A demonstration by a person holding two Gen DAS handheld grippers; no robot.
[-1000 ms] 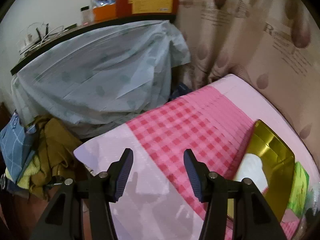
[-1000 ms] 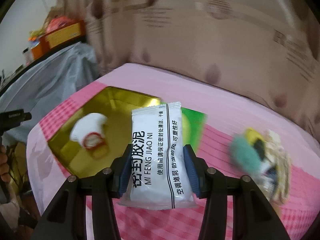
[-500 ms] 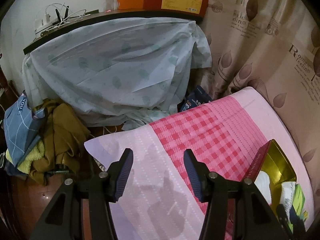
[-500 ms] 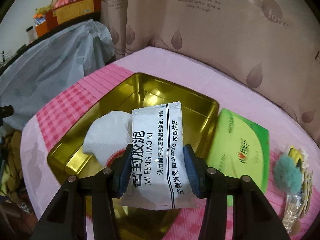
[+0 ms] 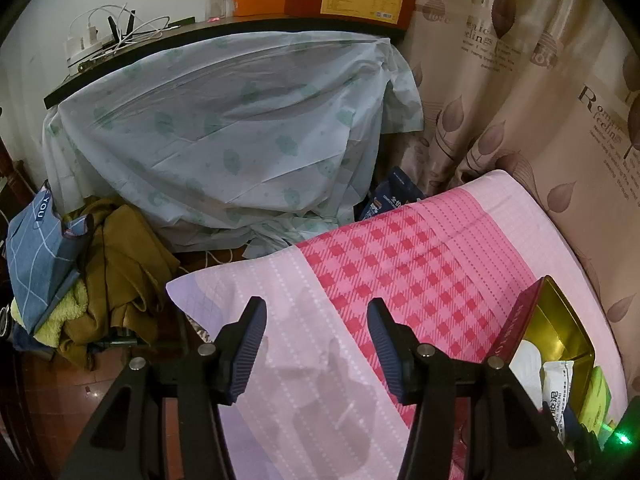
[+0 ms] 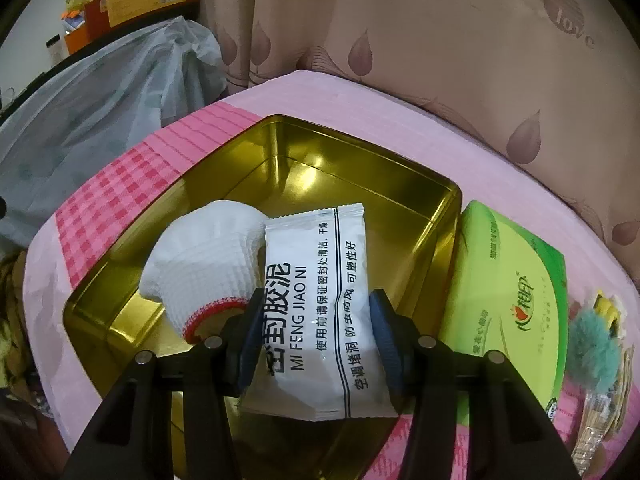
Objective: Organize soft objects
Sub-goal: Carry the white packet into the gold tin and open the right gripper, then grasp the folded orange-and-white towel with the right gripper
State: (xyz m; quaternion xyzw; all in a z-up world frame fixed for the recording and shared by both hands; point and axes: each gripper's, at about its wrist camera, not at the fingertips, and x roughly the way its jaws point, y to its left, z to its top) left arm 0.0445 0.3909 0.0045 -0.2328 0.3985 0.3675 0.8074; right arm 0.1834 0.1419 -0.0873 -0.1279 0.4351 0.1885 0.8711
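Observation:
My right gripper point(image 6: 317, 297) hangs over the open gold tin point(image 6: 360, 160) on the pink bed, with a white sealing-clay packet point(image 6: 316, 320) between its pads. Its jaws are opening, and the pads still touch the packet's sides. Inside the tin, a white knitted glove with a red cuff point(image 6: 204, 264) lies just left of the packet. A green tissue pack point(image 6: 508, 292) rests against the tin's right wall. My left gripper point(image 5: 316, 314) stands open and empty over the bed's near corner. The tin point(image 5: 560, 320) and the packet point(image 5: 556, 392) show at its far right.
A teal fluffy item point(image 6: 592, 344) and small packets lie right of the tissue pack. A pale plastic sheet point(image 5: 224, 128) covers furniture beyond the bed. A clothes pile point(image 5: 108, 272) sits on the floor at left. A leaf-print curtain point(image 5: 540, 100) runs along the bed's far side.
My right gripper carried the packet leftward and down, from above the green pack to low over the tin beside the glove. The left gripper swung away from the tin, then held still.

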